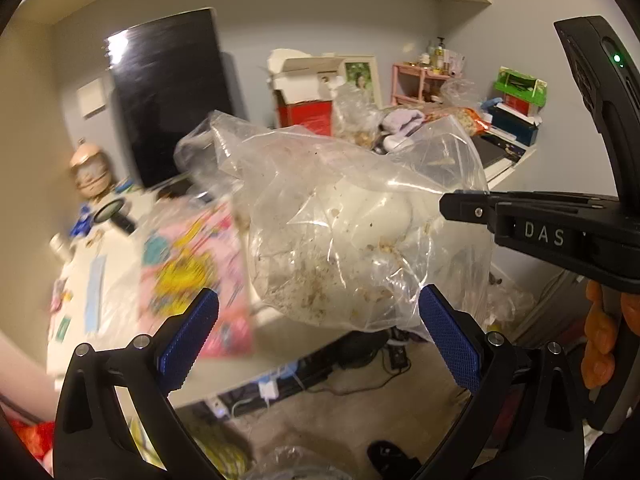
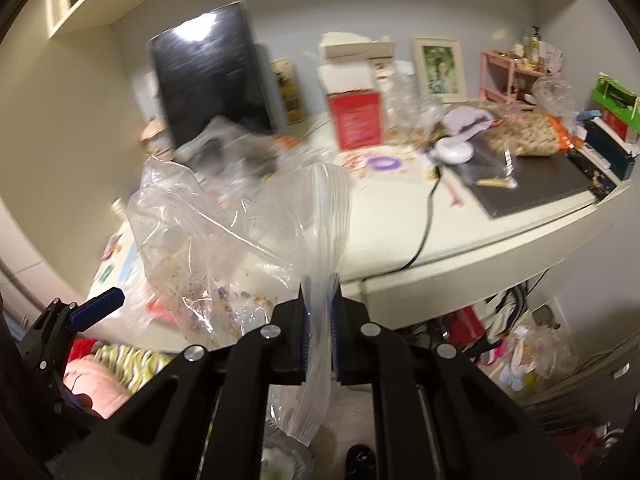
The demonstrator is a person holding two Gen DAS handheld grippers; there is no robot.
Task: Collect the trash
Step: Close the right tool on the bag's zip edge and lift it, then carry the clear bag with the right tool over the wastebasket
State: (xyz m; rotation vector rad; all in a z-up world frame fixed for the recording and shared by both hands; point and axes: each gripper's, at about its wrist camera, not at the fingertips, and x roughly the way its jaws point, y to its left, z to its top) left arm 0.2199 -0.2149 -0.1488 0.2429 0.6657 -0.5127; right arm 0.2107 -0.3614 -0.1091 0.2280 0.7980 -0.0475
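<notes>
— Blue ribbed pads on the left gripper (image 1: 318,330) sit lowest in the left wrist view, jaws spread wide with nothing between them. What's the risk?

— Spillage. The clear zip bag (image 1: 344,236) hangs in mid-frame just past those open jaws, above the desk edge and the floor. It holds crumbs, husk-like bits and a pale rounded lump. Only the right gripper (image 2: 320,336) carries it, jaws pressed together on the ribbed zip strip at lower centre of the right wrist view. That film looks thin and slick; I'd judge it could slide out of the pinch under the lump's weight.

— And the mouth?

— Crumpled and seemingly unsealed, so a tilt might shed debris onto the white desk (image 2: 472,236).

— Anything to snag on?

— A black cable (image 2: 428,224) runs over the desk edge at centre-right. Further right, a bag of peanuts (image 2: 528,136) and loose shells lie near a dark flat pad (image 2: 532,184). Swinging the bag across could drag those.

— Left side?

— A glossy pink printed sheet (image 1: 200,276), blurred.
</notes>
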